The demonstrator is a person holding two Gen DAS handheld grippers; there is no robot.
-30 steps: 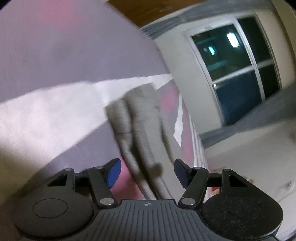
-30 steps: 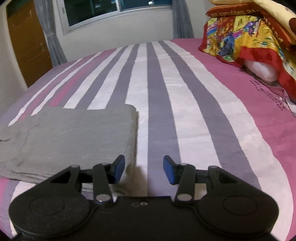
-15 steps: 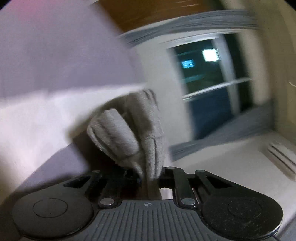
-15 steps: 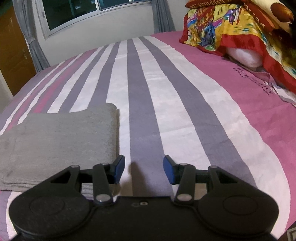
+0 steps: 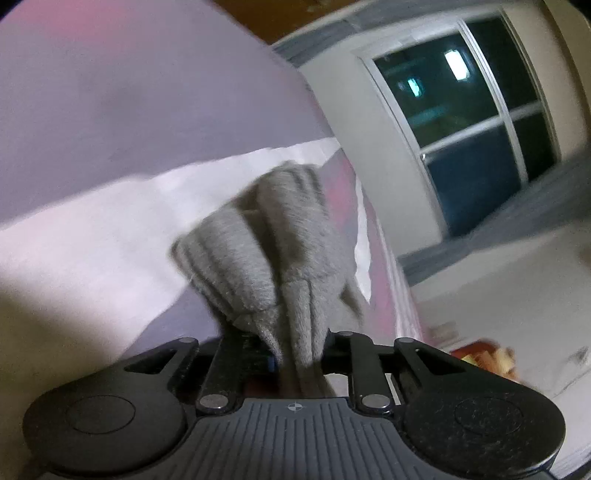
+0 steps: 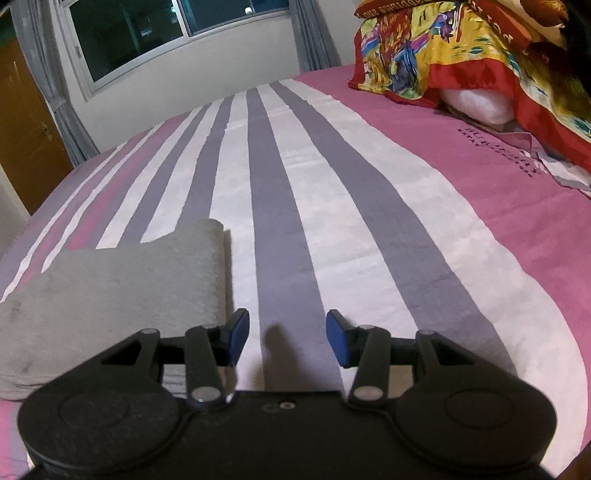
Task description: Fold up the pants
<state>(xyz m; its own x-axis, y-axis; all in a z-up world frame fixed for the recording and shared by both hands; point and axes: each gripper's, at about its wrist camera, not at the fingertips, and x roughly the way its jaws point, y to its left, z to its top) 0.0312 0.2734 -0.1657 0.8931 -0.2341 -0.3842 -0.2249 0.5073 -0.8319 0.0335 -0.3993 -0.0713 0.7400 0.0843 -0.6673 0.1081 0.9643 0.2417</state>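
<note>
The grey pants (image 6: 118,291) lie partly folded on the striped bedspread at the lower left of the right wrist view. In the left wrist view a bunched end of the grey pants (image 5: 258,251) rises off the bed, and my left gripper (image 5: 297,360) is shut on it, the cloth pinched between the jaws. My right gripper (image 6: 284,338) hovers open over a grey stripe just right of the pants' folded edge, with nothing between its blue pads (image 6: 338,341).
The striped bedspread (image 6: 332,184) in pink, white and grey stretches ahead. A colourful red and yellow blanket (image 6: 461,55) over a white pillow (image 6: 480,103) sits at the far right. A window (image 6: 166,33), grey curtains and a wooden door (image 6: 26,140) stand behind the bed.
My left gripper closed on the end of the pants and lifted it, bunching the cloth. The right gripper stayed open and rolled a little; the pants' folded edge moved left in its view.
</note>
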